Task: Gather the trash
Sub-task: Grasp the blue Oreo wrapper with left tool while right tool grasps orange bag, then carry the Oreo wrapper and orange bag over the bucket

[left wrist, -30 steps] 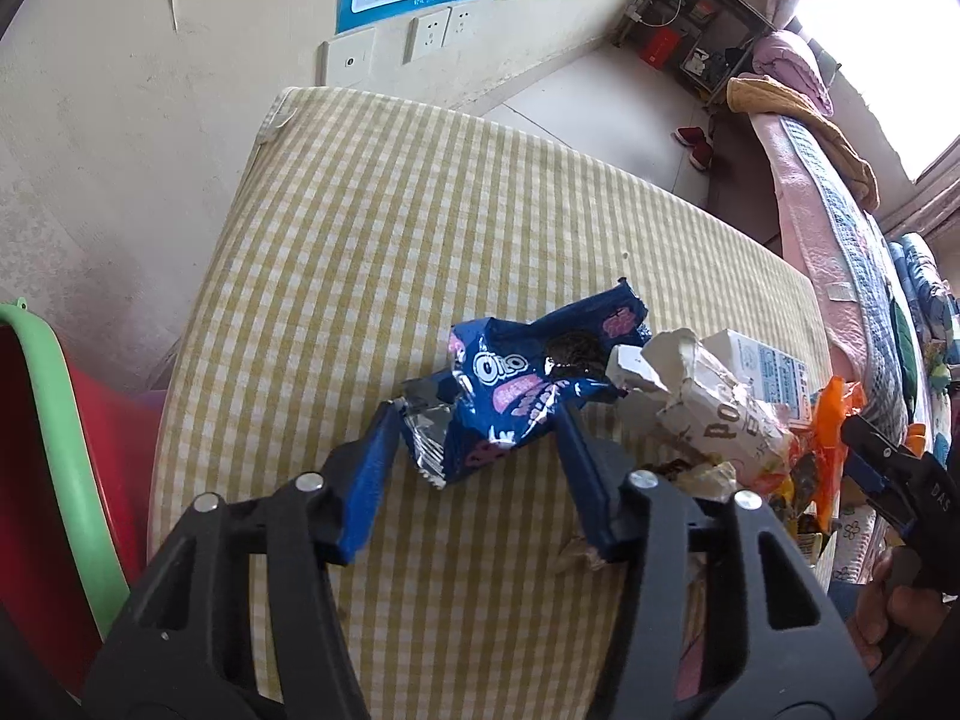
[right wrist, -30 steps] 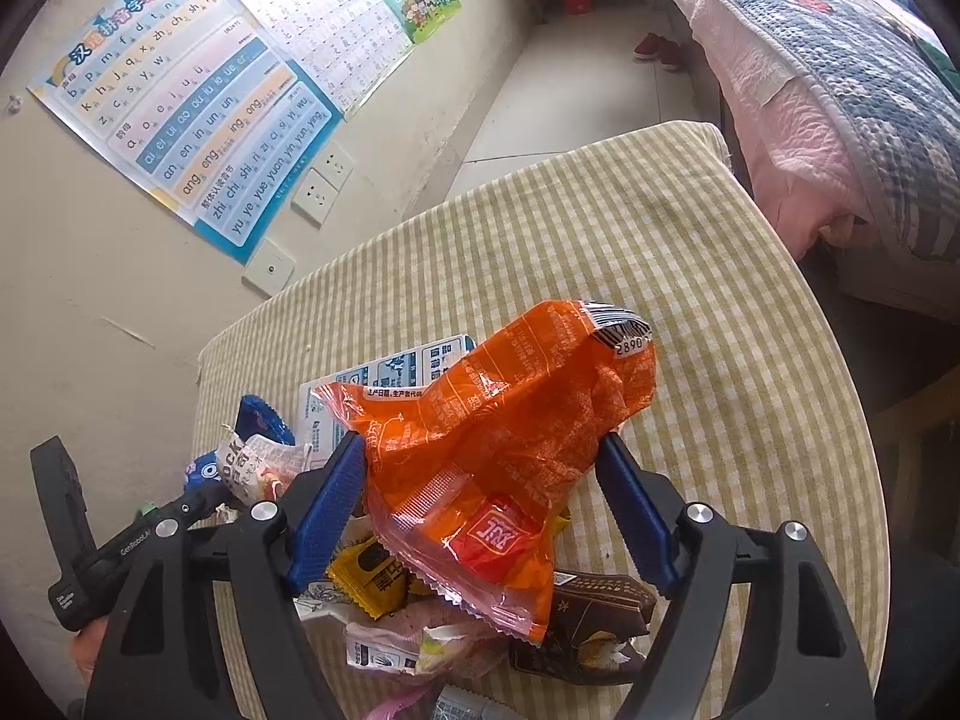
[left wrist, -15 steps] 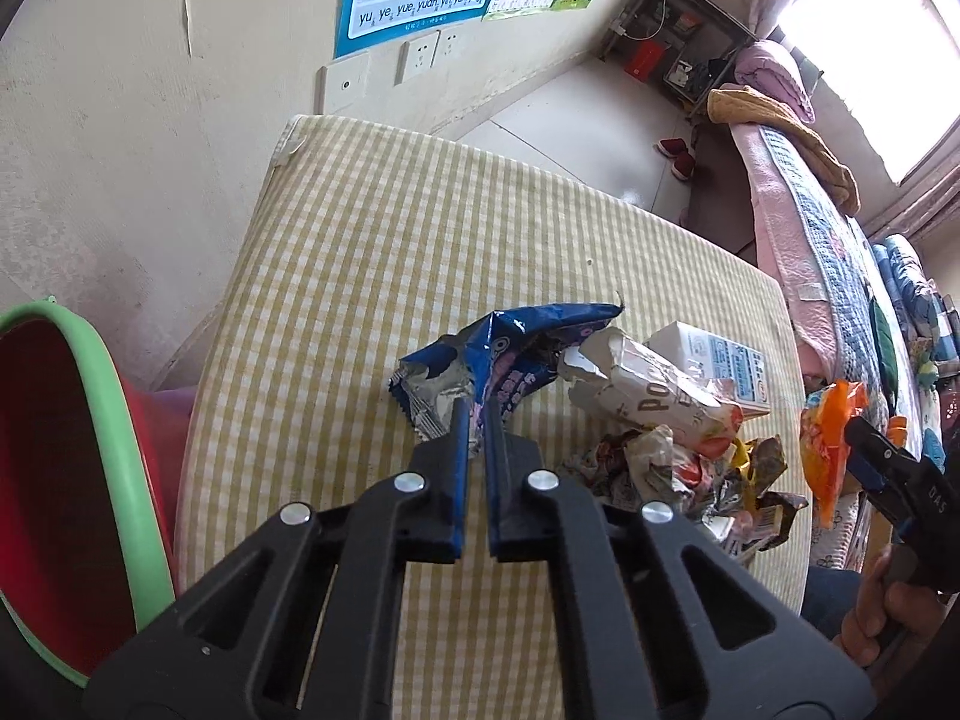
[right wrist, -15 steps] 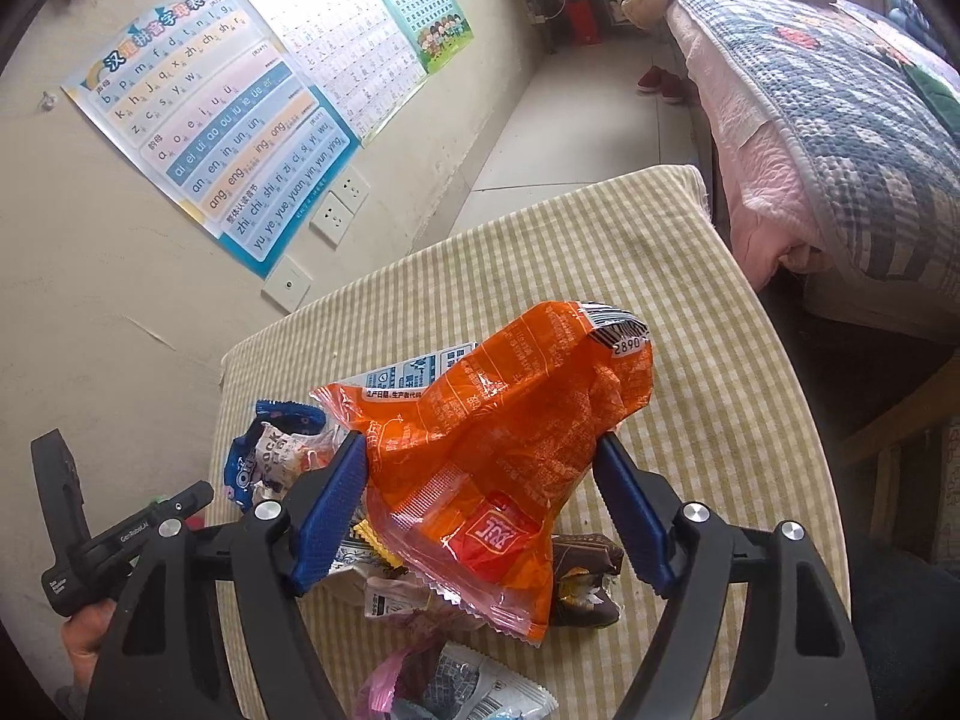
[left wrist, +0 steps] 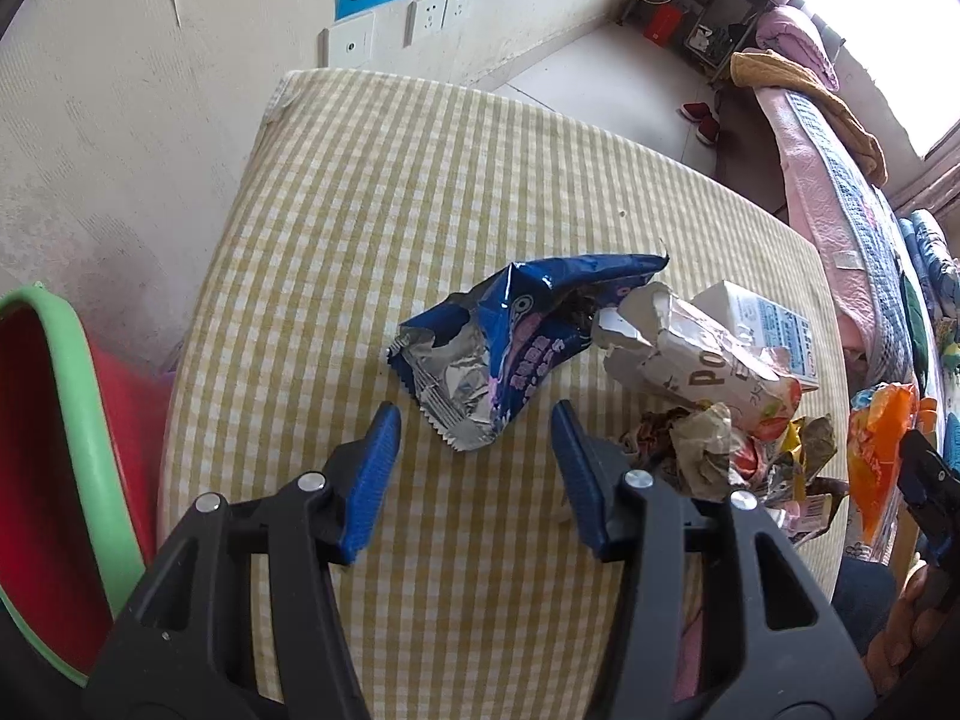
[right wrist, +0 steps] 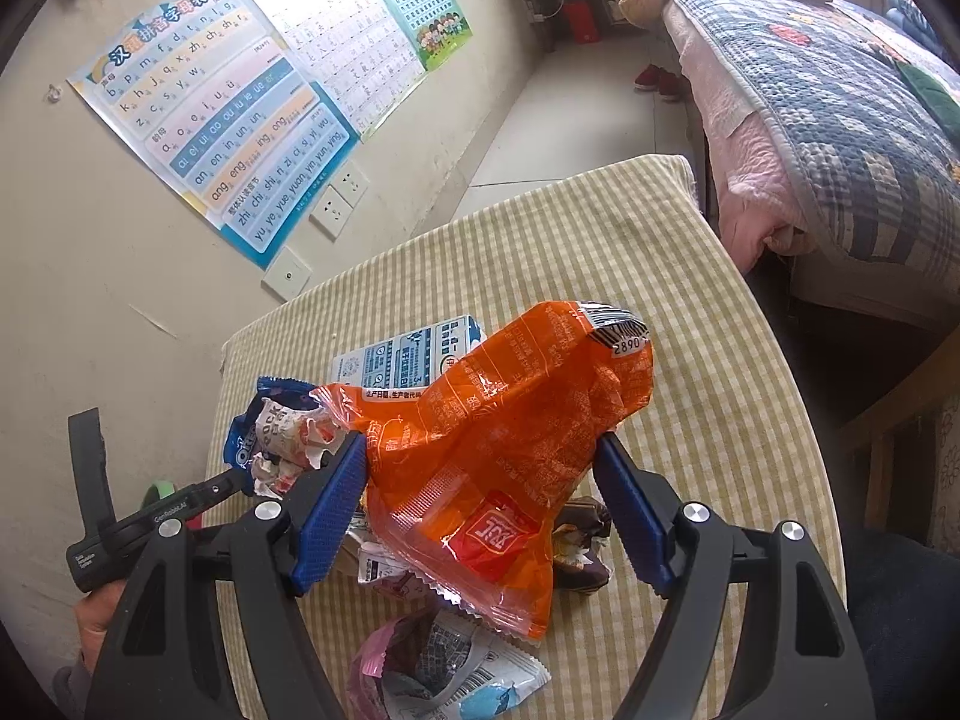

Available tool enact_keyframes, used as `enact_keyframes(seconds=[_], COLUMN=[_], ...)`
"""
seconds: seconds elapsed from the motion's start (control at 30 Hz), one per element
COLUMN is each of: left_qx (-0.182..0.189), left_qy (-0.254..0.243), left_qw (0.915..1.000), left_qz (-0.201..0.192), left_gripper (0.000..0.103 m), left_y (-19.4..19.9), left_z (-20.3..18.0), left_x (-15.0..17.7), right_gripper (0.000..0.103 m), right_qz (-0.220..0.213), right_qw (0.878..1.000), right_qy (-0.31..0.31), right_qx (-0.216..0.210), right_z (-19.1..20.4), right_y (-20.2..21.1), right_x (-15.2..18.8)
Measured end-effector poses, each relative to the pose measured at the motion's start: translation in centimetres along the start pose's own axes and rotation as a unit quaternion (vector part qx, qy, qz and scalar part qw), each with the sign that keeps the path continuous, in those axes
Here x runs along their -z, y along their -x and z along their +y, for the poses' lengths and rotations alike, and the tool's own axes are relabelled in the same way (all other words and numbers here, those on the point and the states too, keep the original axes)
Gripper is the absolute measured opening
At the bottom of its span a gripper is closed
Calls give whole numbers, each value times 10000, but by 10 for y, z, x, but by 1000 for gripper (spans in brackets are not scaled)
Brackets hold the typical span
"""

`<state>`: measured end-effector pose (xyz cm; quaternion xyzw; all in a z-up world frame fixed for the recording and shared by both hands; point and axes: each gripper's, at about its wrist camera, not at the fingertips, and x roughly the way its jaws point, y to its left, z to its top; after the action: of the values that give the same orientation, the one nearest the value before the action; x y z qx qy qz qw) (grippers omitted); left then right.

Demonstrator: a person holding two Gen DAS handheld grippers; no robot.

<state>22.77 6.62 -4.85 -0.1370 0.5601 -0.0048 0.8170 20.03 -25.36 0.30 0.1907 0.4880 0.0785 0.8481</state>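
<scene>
A torn blue Oreo wrapper lies on the yellow checked tablecloth. My left gripper is open just short of it, its jaws apart and empty. A crushed white carton and several crumpled wrappers lie to the right. My right gripper holds an orange snack bag between its wide-set jaws, above the pile of wrappers. The orange bag also shows in the left wrist view.
A red bin with a green rim stands at the table's left edge. A white milk carton lies behind the pile. A pink and white wrapper lies near the front edge. A bed stands right of the table.
My left gripper closed by the blue wrapper and has opened again; the wrapper now lies flatter on the cloth. The right gripper has kept the orange bag and drawn back slightly.
</scene>
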Motion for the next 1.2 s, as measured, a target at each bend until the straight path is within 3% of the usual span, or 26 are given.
enact_keyframes(seconds=[0.03,0.1,0.17,0.67,1.2], left_qx=[35,117,128,224,155], left_qy=[2,12,-11,-81,257], left_qw=[10000,9998,9998,9988,9959], left_qz=[44,157,156,-438,-856], left_gripper=[43,17,0,0,0], left_y=[-4,-11,-13,67,138], left_z=[-1,-2,-4,-6,26], left_x=[-1,-1,0,22,67], right_gripper=[74,74,74,74,74], right_qz=[2,19,31,-243,-195], right_qw=[10000,10000,10000,9990,9922], right_qy=[0,-1,19,304,1164], right_qx=[10,15,11,-202,-411], right_z=[0,-1,0,27,99], right_y=[-1,-4,-6,25,53], right_x=[-1,-3,-4,2,46])
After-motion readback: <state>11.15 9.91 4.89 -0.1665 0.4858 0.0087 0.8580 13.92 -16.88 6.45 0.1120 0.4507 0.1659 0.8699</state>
